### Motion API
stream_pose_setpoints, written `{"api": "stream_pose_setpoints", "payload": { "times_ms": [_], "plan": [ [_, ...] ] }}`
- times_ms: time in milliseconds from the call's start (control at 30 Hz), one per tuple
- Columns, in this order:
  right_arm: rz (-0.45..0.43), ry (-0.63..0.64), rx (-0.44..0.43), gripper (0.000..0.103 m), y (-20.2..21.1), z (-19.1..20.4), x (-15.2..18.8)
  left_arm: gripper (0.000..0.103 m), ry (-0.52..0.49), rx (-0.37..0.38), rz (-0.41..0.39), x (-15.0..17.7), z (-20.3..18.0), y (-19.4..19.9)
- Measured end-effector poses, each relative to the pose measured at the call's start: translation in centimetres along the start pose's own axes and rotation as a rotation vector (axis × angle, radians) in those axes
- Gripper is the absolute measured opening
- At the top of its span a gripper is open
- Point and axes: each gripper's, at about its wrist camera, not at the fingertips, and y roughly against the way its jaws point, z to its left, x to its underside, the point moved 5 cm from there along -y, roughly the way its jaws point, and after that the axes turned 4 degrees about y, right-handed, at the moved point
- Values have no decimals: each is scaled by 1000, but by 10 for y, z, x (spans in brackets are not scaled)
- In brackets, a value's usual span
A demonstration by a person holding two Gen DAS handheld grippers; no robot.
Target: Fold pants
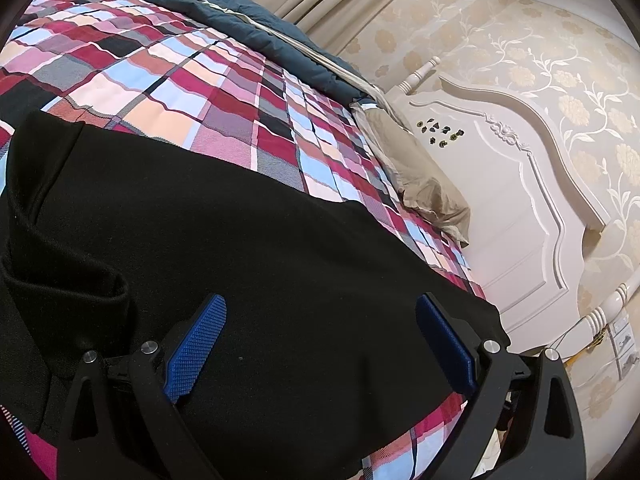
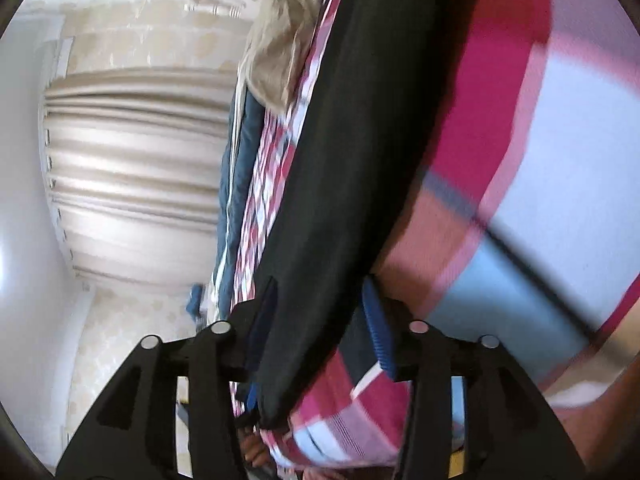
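The black pants [image 1: 240, 240] are lying spread on the plaid bedspread [image 1: 192, 80], directly under and ahead of the left gripper [image 1: 320, 344]. This gripper is standing wide open above the cloth and is gripping nothing. In the blurred right wrist view, the right gripper [image 2: 316, 320] is partly open, and an edge of the pants [image 2: 340, 160] with some bedspread [image 2: 520, 160] is passing between its fingers; whether it is pinching the cloth I cannot tell. A white headboard [image 1: 500, 200] is standing beyond the left gripper, to its right.
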Motion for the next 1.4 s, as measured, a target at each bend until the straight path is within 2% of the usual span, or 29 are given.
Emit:
{"api": "stream_pose_setpoints", "payload": {
  "times_ms": [100, 200, 267, 300, 333, 367, 400, 433, 533, 600, 800, 900, 1000, 1067, 1100, 1267, 1300, 1400],
  "plan": [
    [34, 47, 24, 49, -21, 8, 3, 95, -2, -2, 1, 1, 0, 0],
    [17, 123, 66, 60, -32, 21, 3, 95, 3, 1, 1, 0, 0, 0],
    [10, 163, 94, 60, -38, 27, 5, 95, 7, 2, 1, 0, 0, -1],
    [6, 186, 107, 59, -41, 30, 8, 95, 9, 2, 1, -1, 0, -1],
    [2, 203, 118, 48, -43, 31, 8, 95, 9, 3, 1, -1, -1, -1],
    [6, 211, 119, 43, -42, 31, 11, 95, 10, 3, 1, -1, -1, -1],
    [30, 212, 108, 29, -47, 31, 14, 95, 9, 3, 1, -1, -1, -1],
    [50, 197, 94, 22, -49, 28, 14, 95, 9, 3, 2, -2, -1, -1],
    [68, 152, 70, 14, -52, 22, 18, 95, 11, 6, 2, -1, -1, 0],
    [65, 126, 37, 13, -46, 20, 19, 95, 17, 13, 4, -2, -1, 0],
    [89, 101, 17, 12, -46, 6, 18, 95, 13, 15, 4, -1, 0, -1],
    [118, 82, -5, 16, -46, 5, 16, 95, 16, 21, 8, -2, 2, 0],
    [146, 84, -16, 29, -33, 7, 12, 95, 20, 28, 14, -4, 4, 1],
    [141, 126, 6, 40, -17, 10, 5, 95, 17, 28, 17, -4, 4, 0],
    [118, 171, 38, 47, -4, 14, -4, 95, 15, 28, 19, -4, 4, 0],
    [-86, 358, 183, 60, 76, 34, -71, 95, -6, 18, 21, -1, 1, -1],
    [-140, 374, 203, 67, 96, 35, -93, 95, -11, 15, 21, -1, 1, -2],
    [-262, 402, 331, 69, 140, 25, -162, 95, -15, 13, 20, 0, 0, -2]
  ]
}}
